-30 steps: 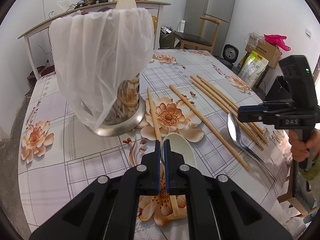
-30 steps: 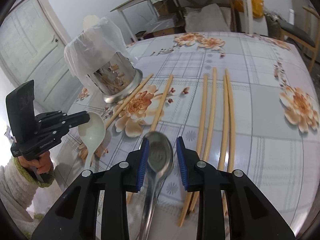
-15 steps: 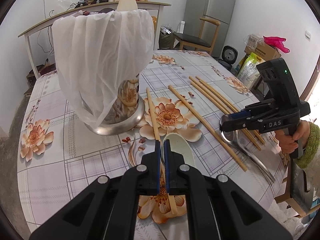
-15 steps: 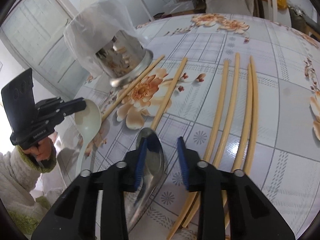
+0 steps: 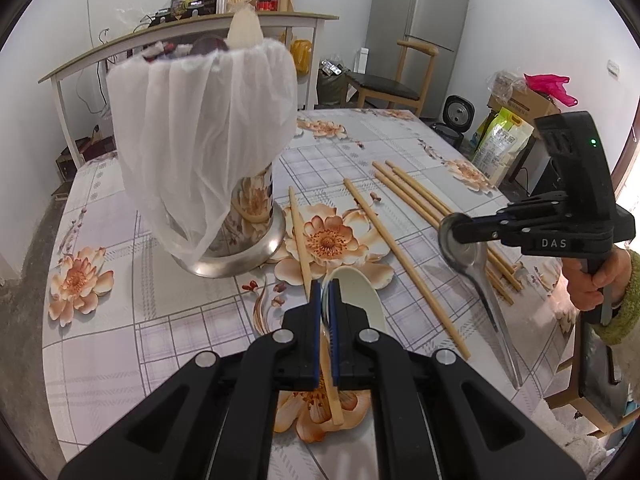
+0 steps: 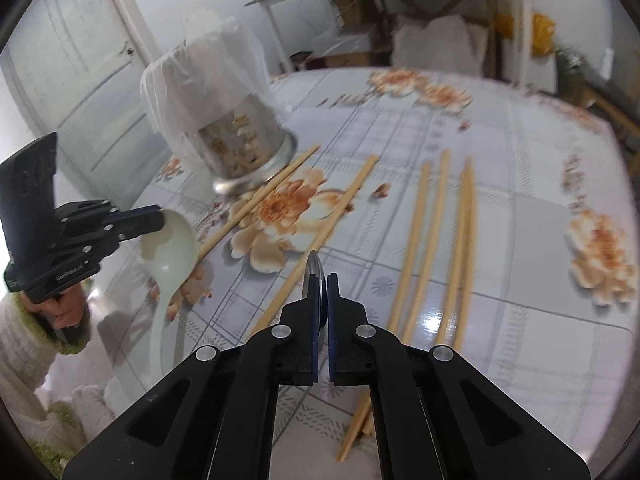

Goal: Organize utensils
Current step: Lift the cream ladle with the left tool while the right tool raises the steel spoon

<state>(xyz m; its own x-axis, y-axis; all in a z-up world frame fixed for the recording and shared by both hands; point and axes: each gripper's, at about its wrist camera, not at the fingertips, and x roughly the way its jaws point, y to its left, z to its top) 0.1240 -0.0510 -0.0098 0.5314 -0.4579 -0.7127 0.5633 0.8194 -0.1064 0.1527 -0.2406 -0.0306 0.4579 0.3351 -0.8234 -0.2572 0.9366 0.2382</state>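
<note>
The left gripper (image 5: 328,300), black with blue pads, is clamped on the rim of a pale green plastic soup ladle (image 5: 356,296), its smooth bowl tilted above the table. The right gripper (image 6: 321,292) is pinched shut on the bowl of a shiny stainless steel spoon (image 5: 466,256), held edge-on between the pads; in the left wrist view its long handle slopes down to the tabletop.

A glossy tablecloth (image 5: 120,340) printed with a grey grid and orange flowers covers the table. On it stands a round, mirror-polished steel utensil holder (image 5: 248,236) with a flared base. A thin, translucent white plastic bag (image 5: 200,140) drapes over its top and hides most of it; a pale rounded utensil tip pokes out above. Six long, pale wooden chopsticks (image 6: 440,248) lie flat: two separately near the holder, four close together farther right.

Behind the table stand a wooden chair (image 5: 392,84), a grey refrigerator (image 5: 420,20) and a cluttered side table (image 5: 192,32).
</note>
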